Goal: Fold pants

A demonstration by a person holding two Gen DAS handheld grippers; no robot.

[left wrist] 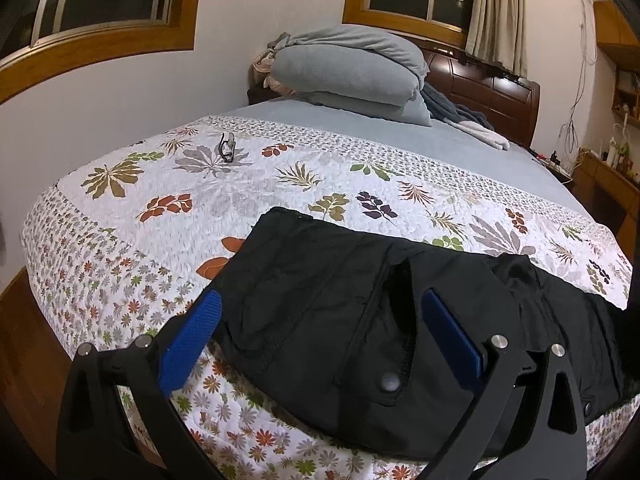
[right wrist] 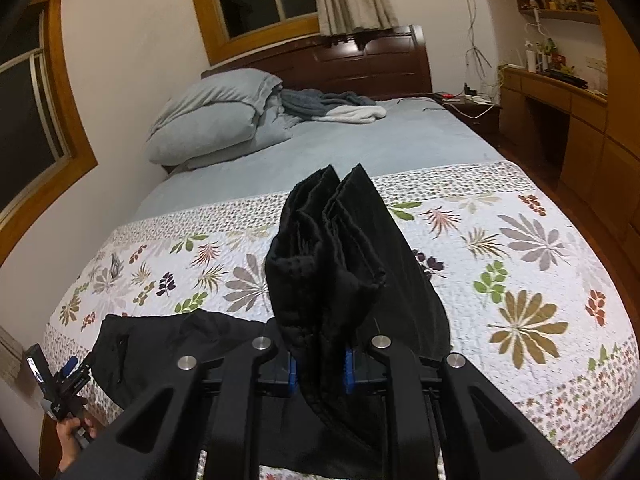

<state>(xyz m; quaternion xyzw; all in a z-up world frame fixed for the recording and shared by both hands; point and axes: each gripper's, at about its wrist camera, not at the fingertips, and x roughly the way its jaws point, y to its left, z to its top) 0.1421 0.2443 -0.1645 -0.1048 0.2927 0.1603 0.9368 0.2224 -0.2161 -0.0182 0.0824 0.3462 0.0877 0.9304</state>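
- Across the lower half of the left wrist view, the black pants (left wrist: pixel 360 320) lie on the floral quilt (left wrist: pixel 240 184) at the foot of the bed, waistband end with its snap button nearest the camera.
- Left gripper (left wrist: pixel 320 336) hangs above that waistband end, its blue-padded jaws spread wide and gripping nothing.
- Right gripper (right wrist: pixel 320 368) has its jaws pressed together on a thick bunch of the pants' leg cloth, which stands up in stacked pleats at the centre of the right wrist view.
- At the lower left of that view a hand (right wrist: pixel 74 436) holds the other gripper beside the part of the pants lying flat.
- Risk: the pinched bundle looks like several layers; if the grip catches only some, the inner ones could slip out and the fold would land uneven.
- Risk: nothing pins the waistband, so carrying the leg end over could drag the whole garment across the quilt instead of folding it.
- Risk: the pants lie close to the bed's edge, so a hard pull might slide them off.
- Eyeglasses (left wrist: pixel 227 146) rest on the quilt well apart, upper left of the left view; a wide sweep could reach them.
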